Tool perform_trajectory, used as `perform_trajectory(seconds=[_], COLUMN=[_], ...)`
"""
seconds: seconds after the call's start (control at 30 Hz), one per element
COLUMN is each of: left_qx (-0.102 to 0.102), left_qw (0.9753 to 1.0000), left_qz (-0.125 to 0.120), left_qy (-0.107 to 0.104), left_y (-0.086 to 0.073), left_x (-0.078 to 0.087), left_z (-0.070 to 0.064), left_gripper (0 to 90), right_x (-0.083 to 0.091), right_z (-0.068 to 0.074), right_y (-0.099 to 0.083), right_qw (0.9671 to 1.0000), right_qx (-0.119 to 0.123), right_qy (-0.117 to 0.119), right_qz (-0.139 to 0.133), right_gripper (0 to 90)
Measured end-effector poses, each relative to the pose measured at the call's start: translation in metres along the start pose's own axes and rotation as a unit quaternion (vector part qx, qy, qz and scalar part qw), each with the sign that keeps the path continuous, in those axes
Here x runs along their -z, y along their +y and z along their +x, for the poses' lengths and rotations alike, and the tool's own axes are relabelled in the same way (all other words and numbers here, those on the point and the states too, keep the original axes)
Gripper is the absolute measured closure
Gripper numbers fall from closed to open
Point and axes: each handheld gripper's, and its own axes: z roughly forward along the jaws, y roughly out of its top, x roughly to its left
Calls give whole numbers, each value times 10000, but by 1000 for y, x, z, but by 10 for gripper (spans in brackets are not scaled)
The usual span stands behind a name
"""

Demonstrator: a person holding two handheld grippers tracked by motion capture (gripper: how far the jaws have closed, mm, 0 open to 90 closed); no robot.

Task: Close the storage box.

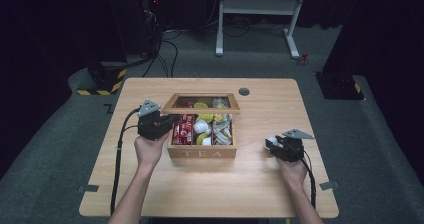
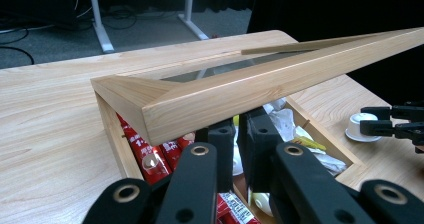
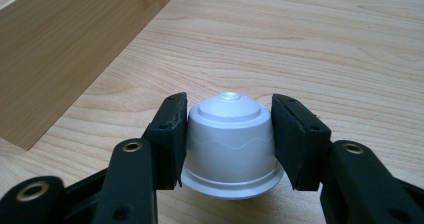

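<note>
Wooden desk (image 1: 260, 184) is standing on grey carpet in a dark room. Left claw (image 2: 235, 134) is sitting nearly closed under the tea box (image 1: 202, 153) lid (image 2: 260, 86). Right claw (image 3: 227, 129) is pinching a silver coffee capsule (image 3: 231, 144).

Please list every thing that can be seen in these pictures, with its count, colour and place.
Table: one, light wood, centre.
Tea box: one, light wood, lid half raised.
Sachets: several, red, box's left compartment.
Capsule: one, silver, on table right of box.
Desk frame: one, white, floor behind.
Left gripper: black, at the lid's edge, fingers nearly together.
Right gripper: black, fingers around capsule.
</note>
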Motion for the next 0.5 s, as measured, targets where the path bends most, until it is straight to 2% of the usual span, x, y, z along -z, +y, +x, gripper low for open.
perform_trajectory(seconds=[0.1, 0.5], left_qx=[-12, -5], left_qw=[10000, 10000], left_qz=[13, 11], left_qy=[-2, -6], left_y=[0, 0], left_x=[0, 0], left_z=[0, 0], left_gripper=[843, 844], right_x=[-1, -6], right_z=[1, 3], right_y=[0, -1], right_qw=[10000, 9999], right_qx=[-62, -2], right_qy=[14, 46], right_qz=[33, 124], right_gripper=[501, 472])
